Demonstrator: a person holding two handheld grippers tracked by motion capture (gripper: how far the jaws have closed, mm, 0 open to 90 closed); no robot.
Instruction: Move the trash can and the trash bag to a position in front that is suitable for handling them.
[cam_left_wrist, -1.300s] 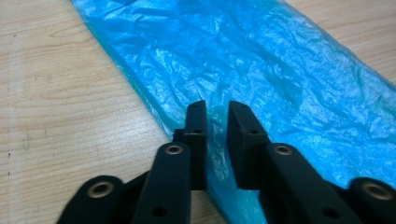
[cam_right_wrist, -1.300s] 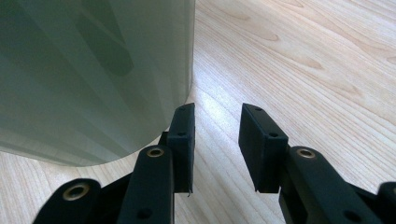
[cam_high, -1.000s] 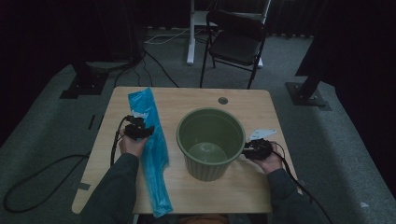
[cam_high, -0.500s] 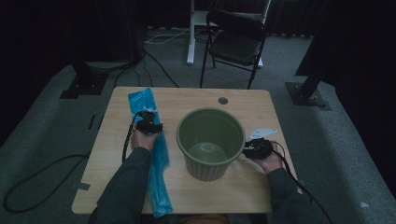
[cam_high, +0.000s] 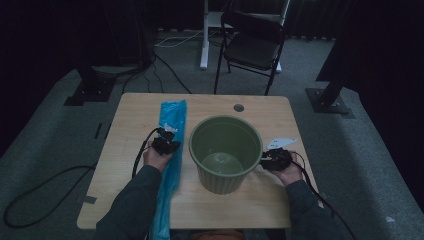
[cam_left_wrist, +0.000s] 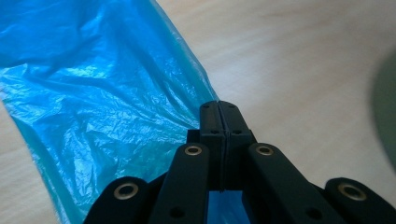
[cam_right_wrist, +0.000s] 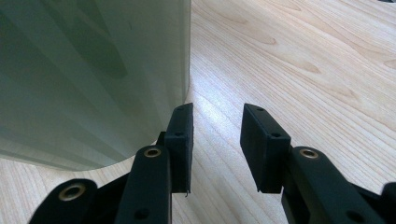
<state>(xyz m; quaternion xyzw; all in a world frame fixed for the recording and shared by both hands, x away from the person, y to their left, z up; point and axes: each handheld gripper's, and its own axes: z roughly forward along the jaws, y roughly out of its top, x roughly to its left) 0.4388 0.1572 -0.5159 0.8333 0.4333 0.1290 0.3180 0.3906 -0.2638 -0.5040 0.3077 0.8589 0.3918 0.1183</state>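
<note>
Taking the green bin (cam_high: 226, 152) in the middle of the table (cam_high: 280, 200) as the marker, I start at its left. There a long blue plastic bag (cam_high: 170, 150) lies flat on the wood, its long axis running from the far side of the table toward the person, roughly alongside the bin's left wall and just beside it. The left gripper (cam_high: 167, 142) sits on top of the bag about midway along that length; its jaws have just been closing and in the left gripper view (cam_left_wrist: 219, 121) they stand pressed together with a fold of the blue film caught between them at the bag's near edge. So the bag is already in that gripper's grasp, and the bin's open mouth lies to the right of it and higher, which I judge is the direction any lift must go.

The bin itself stands upright and looks empty, only its pale bottom showing.

To the bin's right, the right gripper (cam_high: 272, 159) rests low by the wall, jaws (cam_right_wrist: 215, 140) spread apart with bare table between them, the near jaw just beside the bin's base, gripping nothing.
</note>
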